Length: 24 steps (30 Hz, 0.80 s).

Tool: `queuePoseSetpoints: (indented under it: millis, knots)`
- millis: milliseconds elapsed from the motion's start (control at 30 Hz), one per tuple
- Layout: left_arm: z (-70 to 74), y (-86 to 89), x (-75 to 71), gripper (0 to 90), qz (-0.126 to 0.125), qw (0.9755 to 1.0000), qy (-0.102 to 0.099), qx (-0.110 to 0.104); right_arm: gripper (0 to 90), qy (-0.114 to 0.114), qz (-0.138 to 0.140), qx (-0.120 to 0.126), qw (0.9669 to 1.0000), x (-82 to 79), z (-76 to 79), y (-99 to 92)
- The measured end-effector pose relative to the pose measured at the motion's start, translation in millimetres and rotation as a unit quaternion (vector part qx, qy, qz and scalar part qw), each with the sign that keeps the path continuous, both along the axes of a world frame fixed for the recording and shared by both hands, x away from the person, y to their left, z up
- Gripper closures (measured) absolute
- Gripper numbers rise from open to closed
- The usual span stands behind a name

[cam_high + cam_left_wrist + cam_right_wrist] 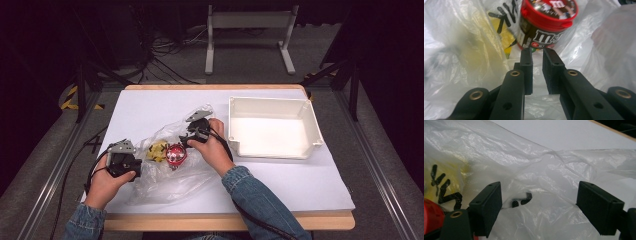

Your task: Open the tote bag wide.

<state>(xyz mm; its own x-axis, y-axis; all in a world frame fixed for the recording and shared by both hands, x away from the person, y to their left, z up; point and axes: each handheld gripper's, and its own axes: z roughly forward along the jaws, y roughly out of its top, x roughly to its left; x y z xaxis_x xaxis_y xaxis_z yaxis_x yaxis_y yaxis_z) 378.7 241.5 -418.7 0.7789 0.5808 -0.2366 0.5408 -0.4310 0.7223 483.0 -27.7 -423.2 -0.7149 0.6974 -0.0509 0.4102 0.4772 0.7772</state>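
Handling: two grippers work at a clear plastic bag (pixel 167 167) on a white table (pixel 280 185).
Left gripper (pixel 131 161): at the bag's left edge, held in the left hand (pixel 106 184). In the left gripper view its jaws stand narrow, a slim gap between them. Bag film lies below and around them; whether any film is pinched, I cannot tell.
Bag: crumpled, lying flat on the table's left half, between the two grippers.
Yellow packet (pixel 157 150): inside the bag, left of the tub, black lettering on it. It touches the tub in the left gripper view (pixel 501 32).
Tub (pixel 176 154): inside the bag, red lid, brown candy label. In the left gripper view (pixel 546 22) it stands just ahead of the jaw tips.
Right gripper (pixel 190 136): at the bag's upper right part, held in the right hand (pixel 214 150). In the right gripper view its jaws stand wide apart. Bag film (pixel 541 195) spans the gap, and the pads do not press on it.
Bin (pixel 272 127): white, open-topped, on the table's right half, well apart from the bag.
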Motion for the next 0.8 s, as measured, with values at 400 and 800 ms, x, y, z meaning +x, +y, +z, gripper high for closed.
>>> queuePoseSetpoints:
  millis: [400, 800]
  knots:
    - [-3.6, 8.0, 2.5, 75.9, 0.015, 0.9998, 0.011, 0.0, 19.7, 0.018, -0.022, -0.061, 0.9977, -1.7, -14.0, -10.2]
    - [14.8, 12.7, -2.1, 48.8, 0.017, 0.9984, -0.031, -0.044, 17.8, 0.002, -0.008, -0.016, 0.9998, -8.7, 1.2, -26.3]
